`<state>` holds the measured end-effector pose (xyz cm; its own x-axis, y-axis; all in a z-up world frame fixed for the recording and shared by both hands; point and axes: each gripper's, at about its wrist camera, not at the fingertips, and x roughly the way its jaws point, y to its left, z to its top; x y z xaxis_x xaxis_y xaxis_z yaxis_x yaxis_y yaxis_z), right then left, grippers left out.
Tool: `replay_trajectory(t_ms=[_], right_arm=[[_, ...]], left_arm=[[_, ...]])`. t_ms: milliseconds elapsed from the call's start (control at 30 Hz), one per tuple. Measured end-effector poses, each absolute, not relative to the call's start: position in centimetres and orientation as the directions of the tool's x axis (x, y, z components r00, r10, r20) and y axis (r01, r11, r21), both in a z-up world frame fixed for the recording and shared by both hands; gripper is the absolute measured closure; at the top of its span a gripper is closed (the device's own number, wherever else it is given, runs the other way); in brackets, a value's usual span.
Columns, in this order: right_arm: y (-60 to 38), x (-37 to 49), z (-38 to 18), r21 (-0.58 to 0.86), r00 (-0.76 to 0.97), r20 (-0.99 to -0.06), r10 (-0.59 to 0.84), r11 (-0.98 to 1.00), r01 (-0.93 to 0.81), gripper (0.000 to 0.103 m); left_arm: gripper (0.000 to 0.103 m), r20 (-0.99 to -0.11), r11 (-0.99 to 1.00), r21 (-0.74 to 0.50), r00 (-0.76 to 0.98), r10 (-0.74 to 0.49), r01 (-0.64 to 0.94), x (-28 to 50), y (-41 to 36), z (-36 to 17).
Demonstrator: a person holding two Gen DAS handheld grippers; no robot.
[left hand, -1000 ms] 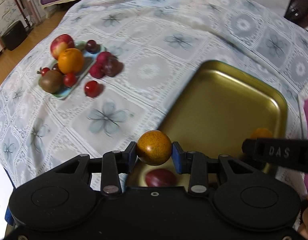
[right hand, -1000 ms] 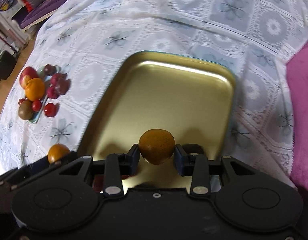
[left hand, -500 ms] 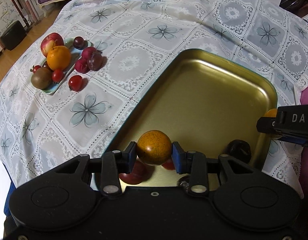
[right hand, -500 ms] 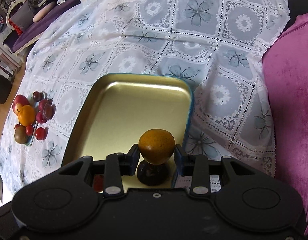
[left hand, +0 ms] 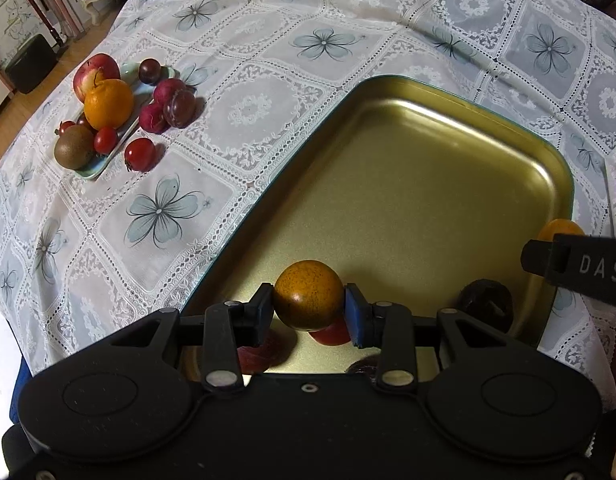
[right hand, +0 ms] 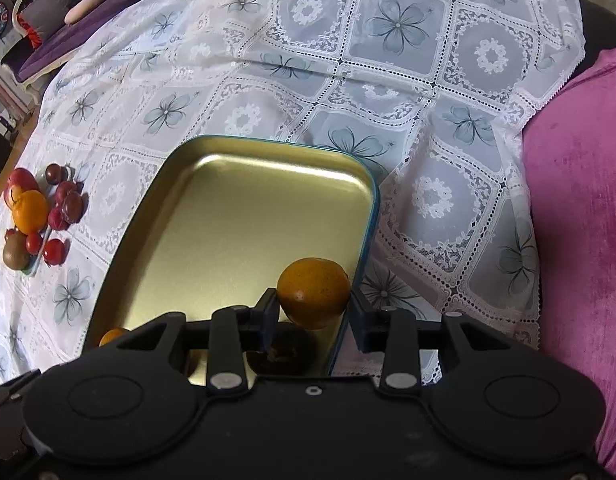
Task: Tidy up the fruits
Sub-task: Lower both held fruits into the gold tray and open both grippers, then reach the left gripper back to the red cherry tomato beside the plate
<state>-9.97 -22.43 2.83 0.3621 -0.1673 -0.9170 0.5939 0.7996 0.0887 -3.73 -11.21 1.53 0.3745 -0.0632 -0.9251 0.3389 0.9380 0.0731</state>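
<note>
My left gripper (left hand: 309, 314) is shut on a speckled orange fruit (left hand: 308, 295), held over the near end of the gold tray (left hand: 428, 184). Beneath it in the tray lie red fruits (left hand: 332, 332) and a dark fruit (left hand: 486, 304). My right gripper (right hand: 313, 320) is shut on a second orange fruit (right hand: 313, 293), above the tray's (right hand: 244, 216) near right corner, with a dark fruit (right hand: 282, 354) under it. In the left wrist view the right gripper's side (left hand: 580, 270) shows at the right edge.
A small pale dish (left hand: 104, 160) at the left holds an apple (left hand: 95, 74), an orange (left hand: 108, 103), a kiwi (left hand: 74, 146) and several small red and dark fruits. A lace tablecloth (left hand: 244, 112) covers the table. A pink cushion (right hand: 580, 208) lies to the right.
Both grippers have moved toward the near end of the tray with their orange fruits still held. The dark fruit and red fruits in the tray have come into view beneath them.
</note>
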Motion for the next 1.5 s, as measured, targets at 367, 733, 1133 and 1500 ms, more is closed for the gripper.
replay_trajectory(t_ms=[367, 733, 1133, 1500], right_arm=[[-22.2, -9.8, 2.4, 0.064, 0.364, -0.913, -0.182, 0.819, 0.570, 0.064], [-22.6, -9.8, 2.3, 0.070, 0.366, -0.914, -0.176, 0.820, 0.568, 0.064], [-22.6, -9.7, 2.1, 0.081, 0.359, -0.920, -0.158, 0.820, 0.567, 0.061], [-22.2, -10.0, 2.5, 0.087, 0.371, -0.916, -0.153, 0.827, 0.556, 0.061]], left_arm=[[0.057, -0.922, 0.942, 0.091, 0.384, -0.043, 0.323, -3.0, -11.5, 1.3], [0.056, -0.928, 0.939, 0.112, 0.371, -0.018, 0.324, -2.7, -11.8, 0.6], [0.056, -0.930, 0.939, 0.108, 0.367, -0.020, 0.325, -3.0, -11.7, 0.7], [0.055, -0.930, 0.939, 0.111, 0.366, -0.017, 0.325, -3.2, -11.7, 0.9]])
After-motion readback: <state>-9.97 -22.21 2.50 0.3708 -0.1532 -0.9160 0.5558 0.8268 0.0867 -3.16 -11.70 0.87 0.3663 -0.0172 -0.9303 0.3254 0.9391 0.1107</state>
